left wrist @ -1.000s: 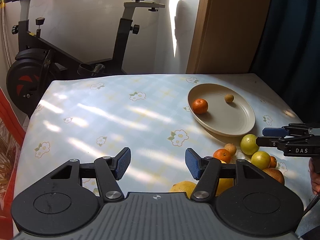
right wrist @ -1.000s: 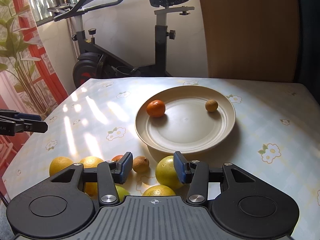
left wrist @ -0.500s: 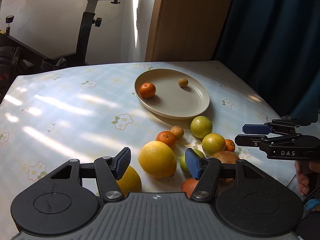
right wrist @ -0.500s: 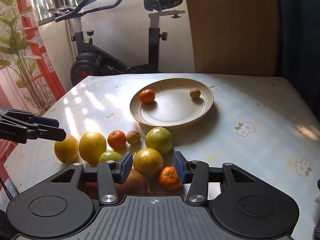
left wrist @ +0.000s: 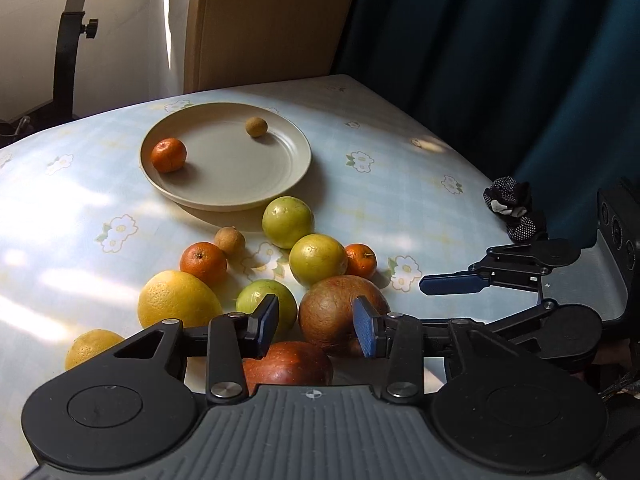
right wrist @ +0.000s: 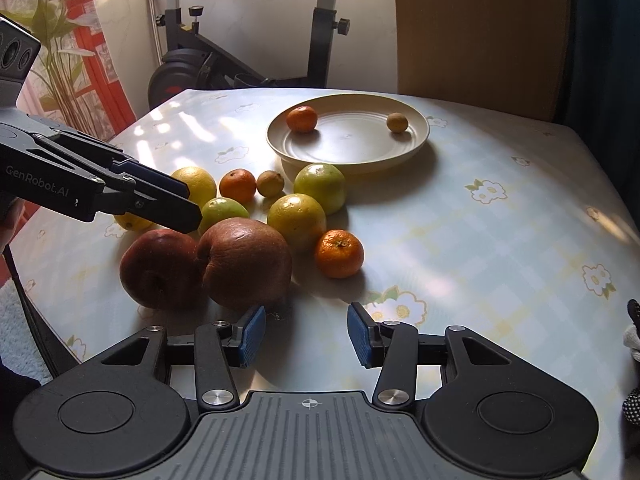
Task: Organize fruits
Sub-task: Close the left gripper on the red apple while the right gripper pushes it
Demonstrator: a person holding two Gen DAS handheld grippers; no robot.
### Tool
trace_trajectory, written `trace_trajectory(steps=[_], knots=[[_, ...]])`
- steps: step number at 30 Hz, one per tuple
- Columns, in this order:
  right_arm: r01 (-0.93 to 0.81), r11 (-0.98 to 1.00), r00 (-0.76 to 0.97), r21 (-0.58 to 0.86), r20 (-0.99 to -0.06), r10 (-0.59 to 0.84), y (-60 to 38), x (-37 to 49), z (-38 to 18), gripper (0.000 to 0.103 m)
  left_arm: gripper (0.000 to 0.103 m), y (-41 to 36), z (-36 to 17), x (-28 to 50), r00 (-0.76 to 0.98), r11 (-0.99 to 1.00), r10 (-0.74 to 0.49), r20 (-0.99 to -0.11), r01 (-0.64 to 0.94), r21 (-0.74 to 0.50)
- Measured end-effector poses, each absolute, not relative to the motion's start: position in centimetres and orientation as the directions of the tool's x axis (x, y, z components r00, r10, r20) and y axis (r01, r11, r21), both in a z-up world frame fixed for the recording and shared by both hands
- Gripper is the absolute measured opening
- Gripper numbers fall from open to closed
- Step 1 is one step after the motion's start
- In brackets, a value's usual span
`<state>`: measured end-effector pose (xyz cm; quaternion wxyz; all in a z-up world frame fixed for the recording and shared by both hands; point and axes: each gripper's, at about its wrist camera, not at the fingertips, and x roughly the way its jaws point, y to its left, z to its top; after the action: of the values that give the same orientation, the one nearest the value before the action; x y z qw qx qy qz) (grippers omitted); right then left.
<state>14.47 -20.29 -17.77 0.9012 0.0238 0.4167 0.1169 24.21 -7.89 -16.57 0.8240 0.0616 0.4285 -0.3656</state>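
A beige plate (left wrist: 224, 203) (right wrist: 348, 162) holds a tangerine (left wrist: 168, 155) and a small brown fruit (left wrist: 256, 126). In front of it on the flowered tablecloth lies a heap of several loose fruits: green ones (left wrist: 287, 222), tangerines (left wrist: 203, 263), a yellow citrus (left wrist: 178, 300), a big brown fruit (left wrist: 340, 312) (right wrist: 246, 264) and a red apple (left wrist: 288, 364) (right wrist: 160, 272). My left gripper (left wrist: 316, 330) hovers over the apple and the brown fruit with its jaws closing, its pads touching neither. My right gripper (right wrist: 306, 336) (left wrist: 452, 284) stands open over bare cloth, just short of the heap.
An exercise bike (right wrist: 240, 60) and a plant (right wrist: 60, 40) stand beyond the table's far side. A wooden panel (right wrist: 480, 32) and a dark curtain (left wrist: 500, 60) stand behind it. A black-and-white cloth (left wrist: 512, 206) lies at the table's right edge.
My left gripper has swung right and down over the fruit heap, and its jaws have narrowed. My right gripper has drawn back and lower, so the heap now lies ahead of it.
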Motion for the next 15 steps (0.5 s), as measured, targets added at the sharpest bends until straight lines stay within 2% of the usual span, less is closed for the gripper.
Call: trace_trajectory(steps=[4,15], knots=[[-0.210,0.967,0.607,0.145,-0.755,0.246,-19.9,14.8,-18.3,0.043,0.039,-8.3,-17.1,24.4,0.338,0.716,-0.562,-0.755,0.656,-0.239],[-0.259,0.955,0.591,0.144,-0.759,0.274,-19.2,15.4,-18.8,0.043,0.039,-10.1,-17.7,25.0,0.292,0.698,-0.565,-0.772,0.668,-0.258]])
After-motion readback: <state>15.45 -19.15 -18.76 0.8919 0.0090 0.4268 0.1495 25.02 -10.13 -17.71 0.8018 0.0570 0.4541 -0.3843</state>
